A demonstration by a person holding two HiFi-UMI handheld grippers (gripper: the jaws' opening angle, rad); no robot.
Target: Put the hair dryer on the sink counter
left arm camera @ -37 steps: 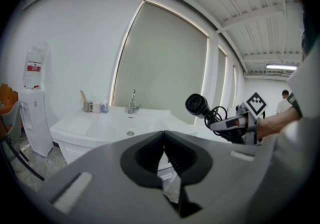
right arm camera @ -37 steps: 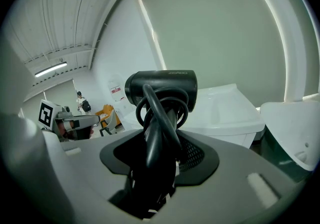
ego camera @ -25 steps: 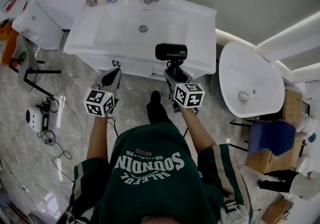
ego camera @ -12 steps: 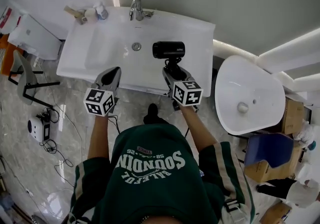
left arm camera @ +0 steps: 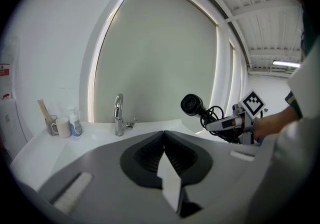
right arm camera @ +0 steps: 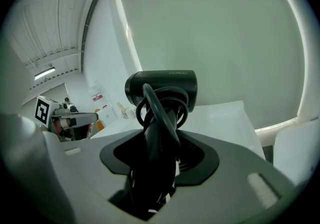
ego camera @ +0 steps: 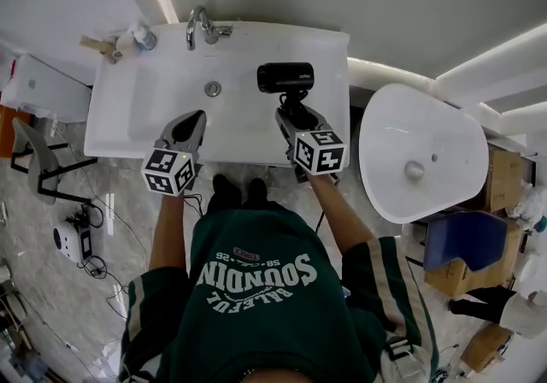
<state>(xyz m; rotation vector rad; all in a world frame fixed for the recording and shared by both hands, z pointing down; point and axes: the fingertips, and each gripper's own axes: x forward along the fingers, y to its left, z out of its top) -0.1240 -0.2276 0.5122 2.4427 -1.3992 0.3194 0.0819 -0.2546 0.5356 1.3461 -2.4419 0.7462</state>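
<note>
A black hair dryer (ego camera: 285, 78) with its cord coiled round the handle is held over the right part of the white sink counter (ego camera: 329, 56). My right gripper (ego camera: 293, 116) is shut on the handle; in the right gripper view the hair dryer (right arm camera: 161, 87) stands upright between the jaws. My left gripper (ego camera: 189, 126) hovers over the counter's front edge, left of the dryer, jaws together with nothing between them. From the left gripper view, the hair dryer (left arm camera: 192, 104) and right gripper (left arm camera: 235, 124) show off to the right.
A chrome tap (ego camera: 200, 28) stands at the back of the basin, with a cup (ego camera: 120, 43) and a small bottle (ego camera: 144, 36) at the back left corner. A white round bathtub (ego camera: 416, 154) sits right of the counter. A wall mirror rises behind the sink.
I have stepped closer to the sink. Both grippers now reach over the counter, and the hair dryer has moved forward above its right part.
</note>
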